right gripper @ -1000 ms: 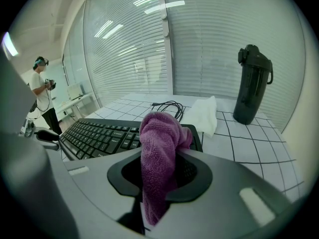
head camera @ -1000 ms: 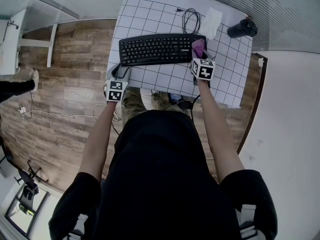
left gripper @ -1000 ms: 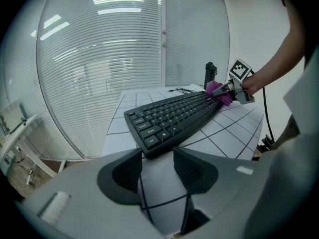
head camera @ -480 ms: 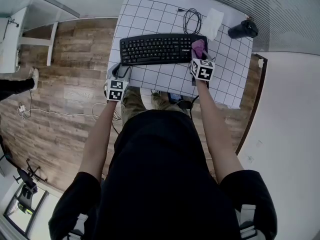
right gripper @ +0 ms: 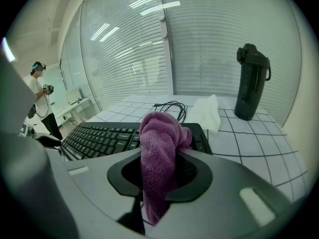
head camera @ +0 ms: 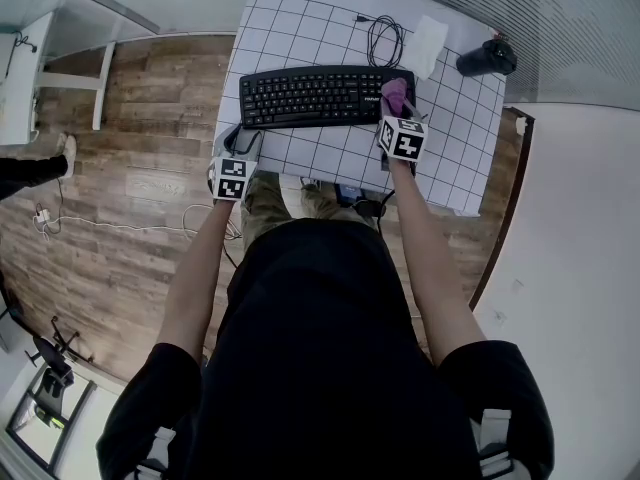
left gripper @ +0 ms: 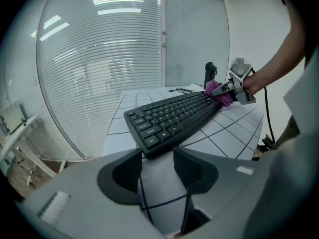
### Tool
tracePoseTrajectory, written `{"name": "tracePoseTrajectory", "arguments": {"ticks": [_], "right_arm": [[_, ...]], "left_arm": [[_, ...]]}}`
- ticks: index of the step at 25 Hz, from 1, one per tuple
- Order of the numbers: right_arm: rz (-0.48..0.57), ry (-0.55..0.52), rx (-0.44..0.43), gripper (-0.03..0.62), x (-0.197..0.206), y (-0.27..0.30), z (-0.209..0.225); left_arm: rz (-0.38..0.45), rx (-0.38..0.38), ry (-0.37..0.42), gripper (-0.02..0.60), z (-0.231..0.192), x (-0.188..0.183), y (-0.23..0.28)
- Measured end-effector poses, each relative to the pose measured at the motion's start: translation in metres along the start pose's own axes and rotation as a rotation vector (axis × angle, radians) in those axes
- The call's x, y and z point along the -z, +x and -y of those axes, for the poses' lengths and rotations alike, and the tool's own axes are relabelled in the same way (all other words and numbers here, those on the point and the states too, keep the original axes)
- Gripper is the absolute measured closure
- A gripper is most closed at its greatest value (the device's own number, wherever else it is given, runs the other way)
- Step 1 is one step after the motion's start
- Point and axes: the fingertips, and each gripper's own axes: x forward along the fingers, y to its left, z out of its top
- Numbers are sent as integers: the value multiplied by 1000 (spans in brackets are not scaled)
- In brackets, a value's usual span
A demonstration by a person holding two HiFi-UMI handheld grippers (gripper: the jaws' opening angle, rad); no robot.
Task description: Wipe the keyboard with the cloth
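A white gridded table (head camera: 330, 158) stands on a wood floor (head camera: 150, 98), with the black keyboard (head camera: 315, 98) lying across it. The right gripper (right gripper: 159, 171) pinches a bunched purple terry cloth (right gripper: 158, 143) at the keyboard's right end. The left gripper (left gripper: 156, 169) gapes wide and empty near the keyboard's left corner. The cloth's lower tail is hidden behind the jaws.

The keyboard (left gripper: 174, 116) corner key reads "Ctrl"; other legends are too small.

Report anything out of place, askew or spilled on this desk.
Nothing stands out. The keyboard lies flat, the black bottle stands upright, the cable is coiled, and nothing is spilled. The purple cloth is clamped in the right gripper.
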Motion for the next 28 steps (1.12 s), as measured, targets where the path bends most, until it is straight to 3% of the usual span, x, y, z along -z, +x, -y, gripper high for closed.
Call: {"name": "tracePoseTrajectory", "arguments": {"ticks": [3,16,28], "right_arm": [[-5,-9,-38,488,2,2,-18],[-7,-24,-41,487,2,4,-34],[-11,-73,-97,488,4,9,-75]], "left_arm": [[4,-1,0,408,0,0,0],[35,-3,14,408,0,0,4],[6,-3,3,408,1,1,0]]}}
